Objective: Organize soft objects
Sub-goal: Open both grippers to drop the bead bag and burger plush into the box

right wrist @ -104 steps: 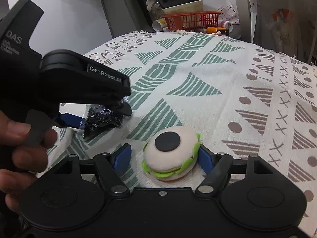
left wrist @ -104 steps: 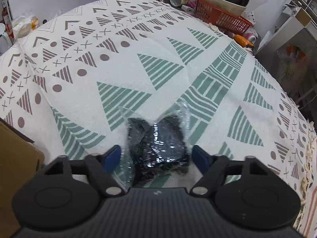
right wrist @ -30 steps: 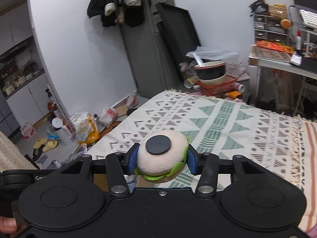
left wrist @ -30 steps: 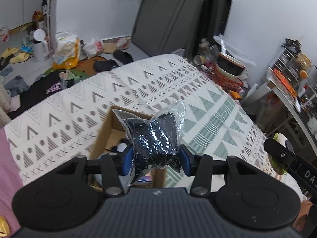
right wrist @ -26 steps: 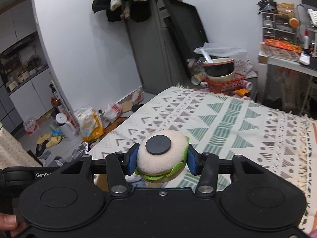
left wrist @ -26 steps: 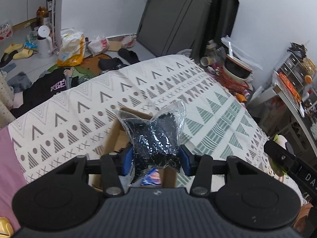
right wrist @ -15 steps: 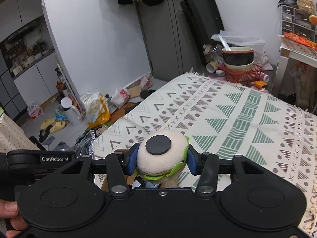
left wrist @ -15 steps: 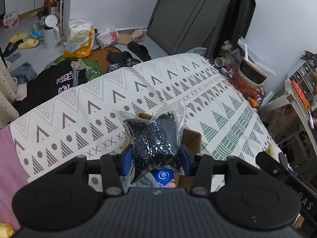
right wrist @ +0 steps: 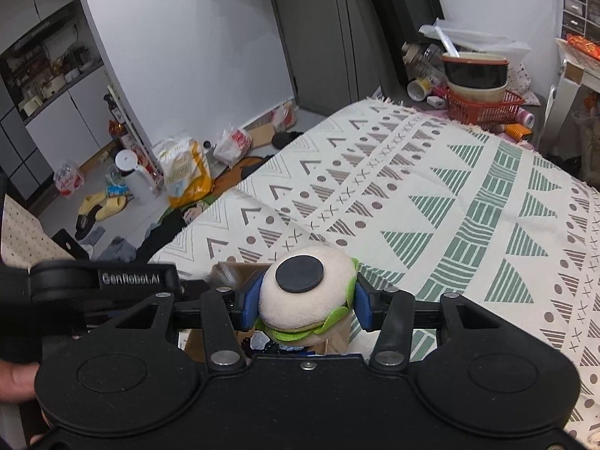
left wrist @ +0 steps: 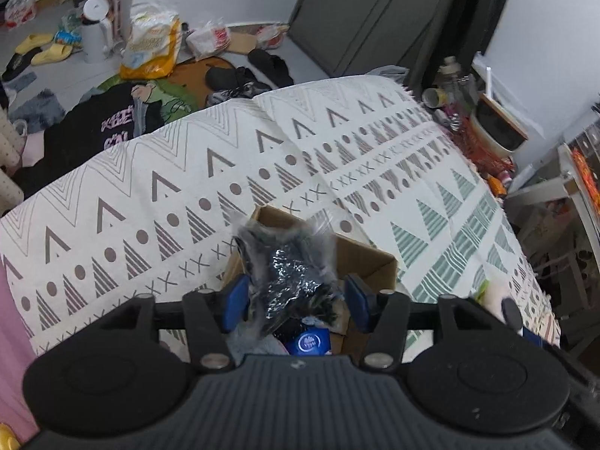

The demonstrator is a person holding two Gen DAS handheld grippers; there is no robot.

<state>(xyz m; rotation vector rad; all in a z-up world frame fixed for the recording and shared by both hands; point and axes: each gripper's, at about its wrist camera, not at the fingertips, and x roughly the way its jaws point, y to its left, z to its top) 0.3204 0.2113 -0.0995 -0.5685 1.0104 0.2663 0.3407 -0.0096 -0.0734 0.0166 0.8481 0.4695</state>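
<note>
while both tools hang above the box, the holdings read as follows: left gripper (left wrist: pixel 294 302), jaws parted, blue pads standing clear of the plastic bag of dark material (left wrist: pixel 290 275); the bag is blurred and appears to be dropping free toward the open cardboard box (left wrist: pixel 369 262) directly below. box contents visible: a blue round-labelled packet (left wrist: pixel 309 342) and some pale items, not identifiable. box rests on the patterned bedspread (left wrist: pixel 157 202), near its edge

right gripper (right wrist: pixel 305 300), clamped on the burger plush (right wrist: pixel 307 292), cream bun with a dark disc on top and green felt leaves at its rim; pads pressing both sides. it is held above the near end of the same box (right wrist: pixel 228 273), with the other tool just beside it on the left

progress, judged: bag delivery is at the point of release; the plush is carried to the box but not yet let go. remaining: open on the plush over the box, then any other soft items, none seen on the bedspread here

change against the earlier frames: three and a half seconds back both items lay on the bedspread between open pads; half a second back the left pads still pinched the bag, now they stand apart
</note>
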